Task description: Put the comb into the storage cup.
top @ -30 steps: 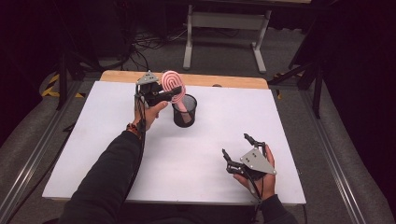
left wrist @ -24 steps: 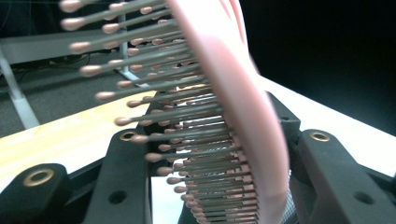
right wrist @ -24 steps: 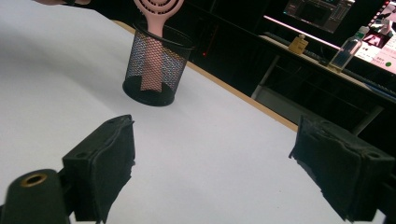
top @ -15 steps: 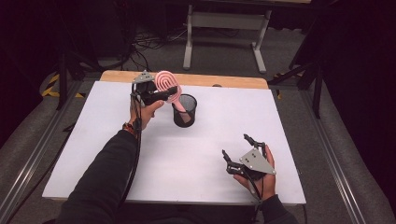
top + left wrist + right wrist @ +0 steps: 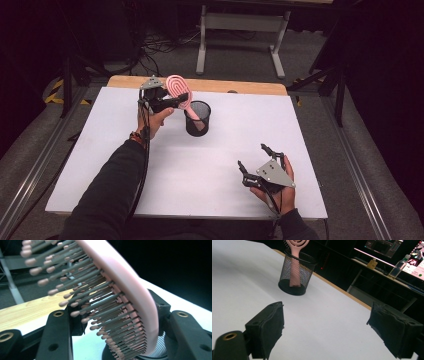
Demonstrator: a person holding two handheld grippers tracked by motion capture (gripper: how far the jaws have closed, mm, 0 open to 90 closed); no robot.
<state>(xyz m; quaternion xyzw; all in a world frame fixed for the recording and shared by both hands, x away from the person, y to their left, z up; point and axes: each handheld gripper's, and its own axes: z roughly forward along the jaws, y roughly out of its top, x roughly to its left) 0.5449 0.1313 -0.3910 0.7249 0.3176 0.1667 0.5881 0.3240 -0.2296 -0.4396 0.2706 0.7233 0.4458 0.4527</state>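
A pink hairbrush stands tilted with its handle down inside a black mesh cup at the back of the white table. My left gripper reaches in from the left at the brush head. In the left gripper view the head sits between the jaws, bristles toward the left one. The jaws have just been opening and stand open around it. My right gripper rests open and holding nothing near the front right of the table. From it, the cup and brush show farther off.
The white table top has a bare wooden strip along its far edge. Metal rails run down both sides, and a stand's legs rise behind the table. A shelf with bottles shows in the right gripper view.
The left gripper's jaws have spread apart around the brush head, and the head has shifted slightly left. The right hand has stayed put.
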